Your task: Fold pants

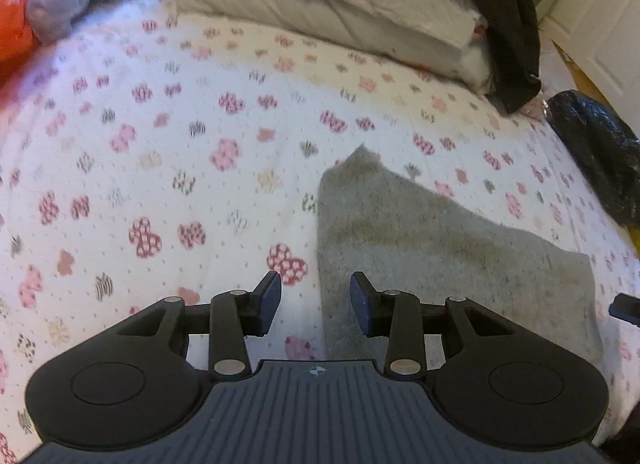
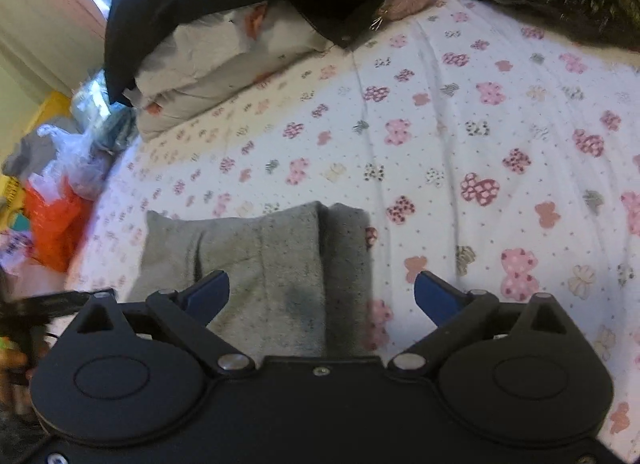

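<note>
The grey fleece pants (image 1: pixel 440 248) lie folded flat on the bedspread (image 1: pixel 160 168), right of centre in the left wrist view. My left gripper (image 1: pixel 316 296) is open and empty, hovering over the pants' left edge. In the right wrist view the pants (image 2: pixel 260 260) lie as a folded bundle with a fold line down the right side. My right gripper (image 2: pixel 322 292) is wide open and empty above the pants' near right part. A tip of the right gripper shows at the far right of the left wrist view (image 1: pixel 624 306).
A white bedspread (image 2: pixel 480 124) with pink butterfly print covers the bed. Pillows (image 1: pixel 340 12) with a dark garment (image 1: pixel 508 16) over them lie at the head. A black plastic bag (image 1: pixel 600 152) lies at the right edge. Orange and clear bags (image 2: pixel 60 192) lie off the bed's far side.
</note>
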The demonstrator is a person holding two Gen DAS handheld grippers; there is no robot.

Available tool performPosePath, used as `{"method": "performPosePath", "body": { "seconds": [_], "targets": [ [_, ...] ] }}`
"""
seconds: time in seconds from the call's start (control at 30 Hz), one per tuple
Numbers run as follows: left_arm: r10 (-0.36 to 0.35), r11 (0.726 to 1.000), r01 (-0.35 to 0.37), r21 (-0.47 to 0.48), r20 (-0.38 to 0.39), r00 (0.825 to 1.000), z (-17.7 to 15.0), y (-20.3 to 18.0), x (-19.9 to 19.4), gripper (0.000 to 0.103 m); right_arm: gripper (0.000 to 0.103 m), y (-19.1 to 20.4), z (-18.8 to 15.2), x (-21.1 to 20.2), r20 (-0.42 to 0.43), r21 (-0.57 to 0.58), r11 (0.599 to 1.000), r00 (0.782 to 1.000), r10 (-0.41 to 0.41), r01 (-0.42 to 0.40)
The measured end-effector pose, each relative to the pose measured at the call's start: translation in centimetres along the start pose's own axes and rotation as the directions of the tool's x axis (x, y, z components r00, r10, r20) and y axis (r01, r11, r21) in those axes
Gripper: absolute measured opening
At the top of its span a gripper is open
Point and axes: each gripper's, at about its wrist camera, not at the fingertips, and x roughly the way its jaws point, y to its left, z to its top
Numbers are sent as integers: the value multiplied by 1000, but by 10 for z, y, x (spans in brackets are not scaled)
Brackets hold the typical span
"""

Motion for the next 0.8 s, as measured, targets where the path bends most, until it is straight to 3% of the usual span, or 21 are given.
{"method": "performPosePath", "body": {
  "seconds": [0.33, 0.4, 0.47, 0.53, 0.63, 0.8],
  "targets": [
    [50, 995, -54, 87, 42, 998, 4, -14, -8, 37, 100, 11, 0, 4, -17, -50, 999, 1000, -19, 18],
    [35, 997, -37, 74, 24, 999, 5, -8, -3, 37, 100, 8, 1, 6, -26, -49, 999, 999, -21, 19],
    [-24, 999, 24, 24, -13, 1000, 6, 7, 5, 37, 100, 5, 0, 10, -40, -52, 998, 999, -24, 22],
    [-146, 988, 141, -58, -87, 986, 6, 26, 20, 37, 100, 3, -1, 14, -63, -51, 999, 998, -15, 12],
    [-314, 943, 286, -171, -177, 933, 1, 48, 46, 37, 100, -4, -1, 22, -111, -30, 999, 994, 16, -19],
    [-373, 920, 330, -213, -211, 904, 0, 55, 64, 37, 100, -20, -3, 41, -201, 76, 991, 972, 124, -111]
  ]
}}
